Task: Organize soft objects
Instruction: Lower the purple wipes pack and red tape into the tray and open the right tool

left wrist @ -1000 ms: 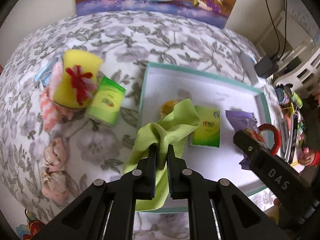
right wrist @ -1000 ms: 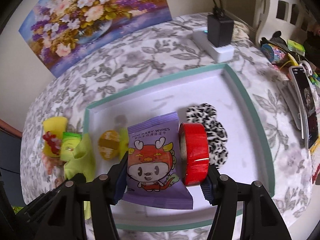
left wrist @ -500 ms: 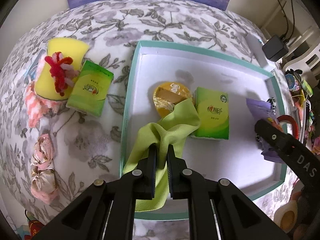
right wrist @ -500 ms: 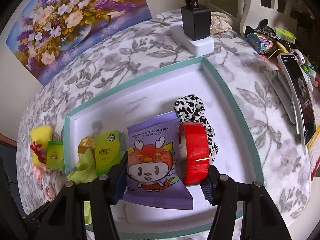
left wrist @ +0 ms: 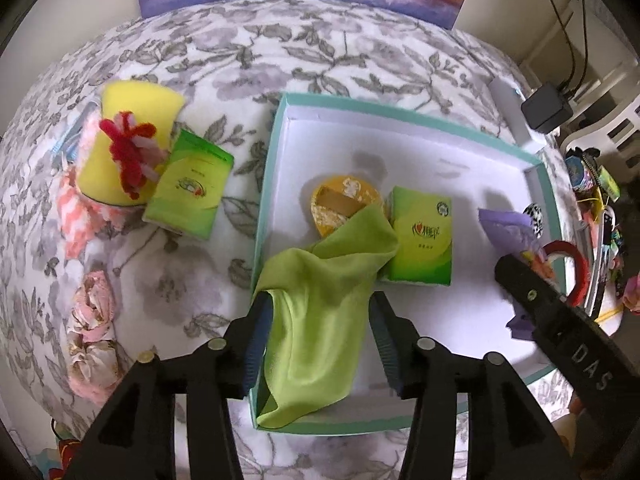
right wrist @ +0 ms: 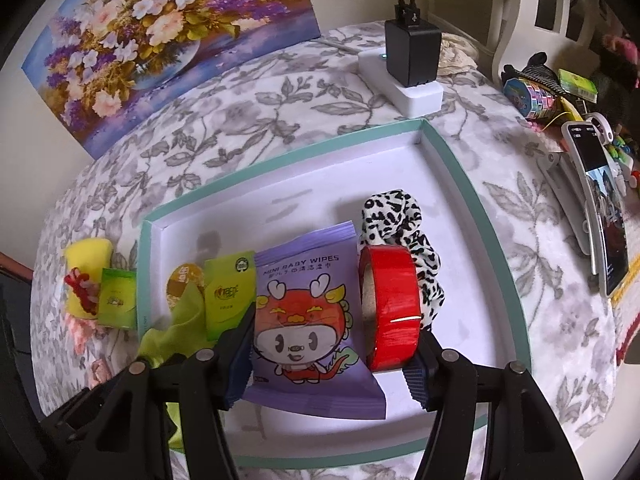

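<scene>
Released since a second ago: lime-green soft cloth (left wrist: 320,300), formerly pinched, now lies loose between the opening jaws of the left gripper (left wrist: 320,344), draped over the near-left wall of the teal-rimmed white tray (left wrist: 276,152).

On the floral tablecloth (left wrist: 240,52), left of tray: yellow sponge (left wrist: 132,120) bearing a red yarn bow (left wrist: 130,152); green tissue pack (left wrist: 188,190) just beside it.

Inside tray, left to right: round yellow packet (left wrist: 340,204), partly under the cloth; second green tissue pack (left wrist: 422,242); purple baby-wipes pouch (right wrist: 308,312); red tape roll (right wrist: 390,308); leopard-print scrunchie (right wrist: 404,216).

Right gripper (right wrist: 332,354): fingers spread wide, bracketing pouch and tape roll together; whether they press on these cannot be told.
</scene>
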Demonstrator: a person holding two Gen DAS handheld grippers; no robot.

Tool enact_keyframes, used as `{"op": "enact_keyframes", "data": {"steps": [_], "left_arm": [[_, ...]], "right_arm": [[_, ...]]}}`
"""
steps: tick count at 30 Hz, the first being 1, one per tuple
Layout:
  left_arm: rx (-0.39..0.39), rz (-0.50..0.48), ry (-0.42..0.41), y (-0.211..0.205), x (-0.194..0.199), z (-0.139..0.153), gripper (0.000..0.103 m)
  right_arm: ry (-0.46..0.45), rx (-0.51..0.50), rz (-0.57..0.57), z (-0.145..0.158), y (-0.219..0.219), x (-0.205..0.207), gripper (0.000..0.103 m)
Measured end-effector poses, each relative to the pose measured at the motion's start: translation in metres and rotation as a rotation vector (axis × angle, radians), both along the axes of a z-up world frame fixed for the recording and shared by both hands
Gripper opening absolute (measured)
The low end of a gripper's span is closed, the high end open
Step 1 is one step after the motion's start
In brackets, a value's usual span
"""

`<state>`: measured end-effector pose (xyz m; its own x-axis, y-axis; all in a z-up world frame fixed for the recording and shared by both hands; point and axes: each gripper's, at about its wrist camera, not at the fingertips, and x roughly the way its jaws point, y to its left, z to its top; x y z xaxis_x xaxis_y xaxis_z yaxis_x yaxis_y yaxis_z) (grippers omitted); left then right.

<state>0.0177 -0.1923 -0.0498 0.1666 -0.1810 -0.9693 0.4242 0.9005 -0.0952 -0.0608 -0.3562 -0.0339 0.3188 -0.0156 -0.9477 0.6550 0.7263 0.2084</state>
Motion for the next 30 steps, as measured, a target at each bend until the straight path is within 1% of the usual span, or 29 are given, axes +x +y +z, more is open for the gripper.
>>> {"op": "enact_keyframes", "data": {"steps": [2, 5, 8, 10, 14, 15, 16, 17, 19, 21, 26, 30], "left_arm": [[-0.004, 0.006, -0.004, 0.002, 0.002, 0.004, 0.056], [-0.011, 0.024, -0.007, 0.009, 0.004, 0.008, 0.064], [-0.010, 0.046, -0.024, 0.017, 0.008, 0.012, 0.070], [-0.010, 0.062, -0.033, 0.022, 0.011, 0.014, 0.076], [-0.006, 0.088, -0.045, 0.031, 0.012, 0.015, 0.080], [0.000, 0.101, -0.049, 0.034, 0.013, 0.015, 0.084], [0.006, 0.110, -0.055, 0.037, 0.014, 0.015, 0.093], [0.013, 0.120, -0.063, 0.041, 0.015, 0.016, 0.096], [0.029, 0.143, -0.082, 0.046, 0.018, 0.017, 0.097], [0.041, 0.168, -0.095, 0.052, 0.022, 0.018, 0.098], [0.050, 0.234, -0.110, 0.069, 0.033, 0.021, 0.098], [0.063, 0.249, -0.111, 0.078, 0.040, 0.022, 0.098]], "right_arm": [[0.002, -0.011, 0.009, 0.003, 0.003, 0.000, 0.067], [-0.001, -0.031, 0.023, 0.008, 0.006, 0.001, 0.069], [-0.015, -0.040, 0.035, 0.013, 0.009, 0.001, 0.074], [-0.019, -0.047, 0.042, 0.015, 0.011, 0.001, 0.076], [-0.003, -0.053, 0.056, 0.013, 0.014, 0.003, 0.077], [0.006, -0.053, 0.060, 0.011, 0.015, 0.003, 0.078], [0.011, -0.053, 0.064, 0.009, 0.016, 0.004, 0.082], [0.017, -0.054, 0.068, 0.007, 0.017, 0.004, 0.085], [0.026, -0.060, 0.080, 0.005, 0.020, 0.005, 0.097], [0.035, -0.073, 0.093, 0.003, 0.023, 0.007, 0.103], [0.047, -0.086, 0.124, 0.001, 0.029, 0.012, 0.103], [0.055, -0.097, 0.139, -0.001, 0.034, 0.016, 0.103]]}}
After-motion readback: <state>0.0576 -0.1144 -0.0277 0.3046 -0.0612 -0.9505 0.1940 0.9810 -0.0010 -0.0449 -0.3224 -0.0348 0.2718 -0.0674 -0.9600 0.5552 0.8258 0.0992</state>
